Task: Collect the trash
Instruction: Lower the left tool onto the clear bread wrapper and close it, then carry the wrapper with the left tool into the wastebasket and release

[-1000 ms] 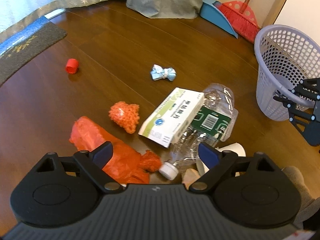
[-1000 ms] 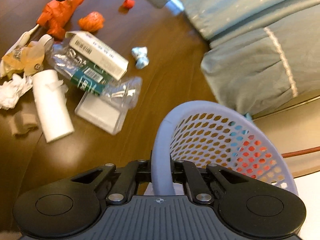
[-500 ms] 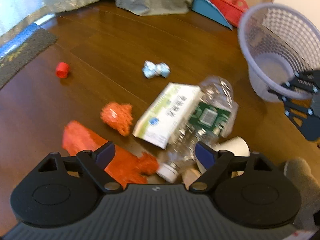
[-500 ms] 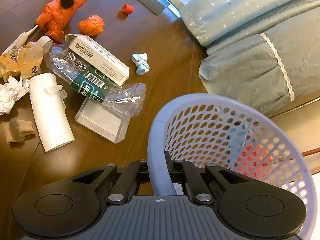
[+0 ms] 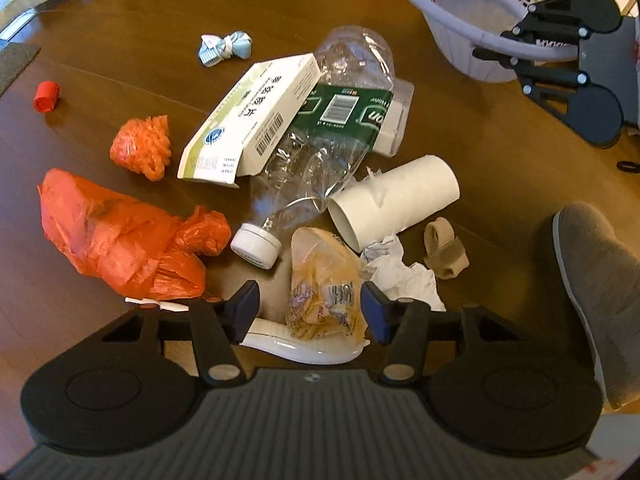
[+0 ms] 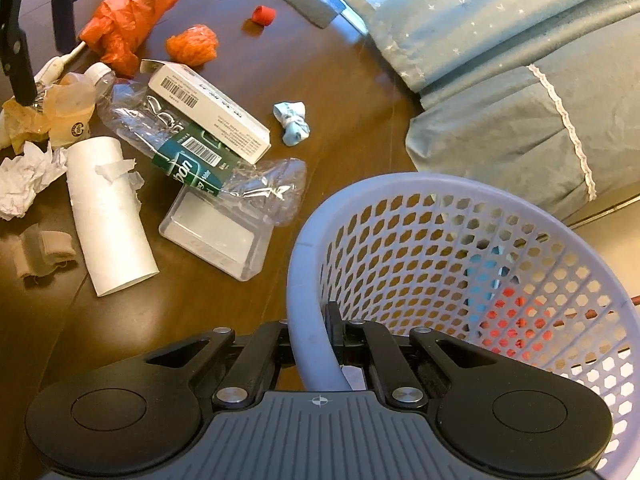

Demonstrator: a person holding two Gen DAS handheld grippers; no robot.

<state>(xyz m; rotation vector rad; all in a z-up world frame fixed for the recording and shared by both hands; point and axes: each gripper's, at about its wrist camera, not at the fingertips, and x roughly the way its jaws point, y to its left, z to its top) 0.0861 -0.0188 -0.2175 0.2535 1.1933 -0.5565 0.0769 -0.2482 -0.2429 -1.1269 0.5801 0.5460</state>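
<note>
Two claws work: the left claw (image 5: 310, 309) has just been closing around a yellowish wrapper (image 5: 324, 288); the right claw (image 6: 316, 336) pinches the basket (image 6: 460, 200) rim.

The left claw (image 5: 310, 310) fills the bottom of the left wrist view, pointing steeply down. Its jaws have just been closing and now stand partly apart, with a crumpled yellowish wrapper (image 5: 324, 292) between the blue-padded fingertips (image 5: 246, 304); whether the pads press on it cannot be told. The right claw (image 6: 316, 340) sits at the bottom centre of the right wrist view, angled downward, its jaws clamped on the rim of a lavender basket (image 6: 460, 188). A grey-slippered foot (image 5: 600, 292) shows at the right edge of the left wrist view.
</note>
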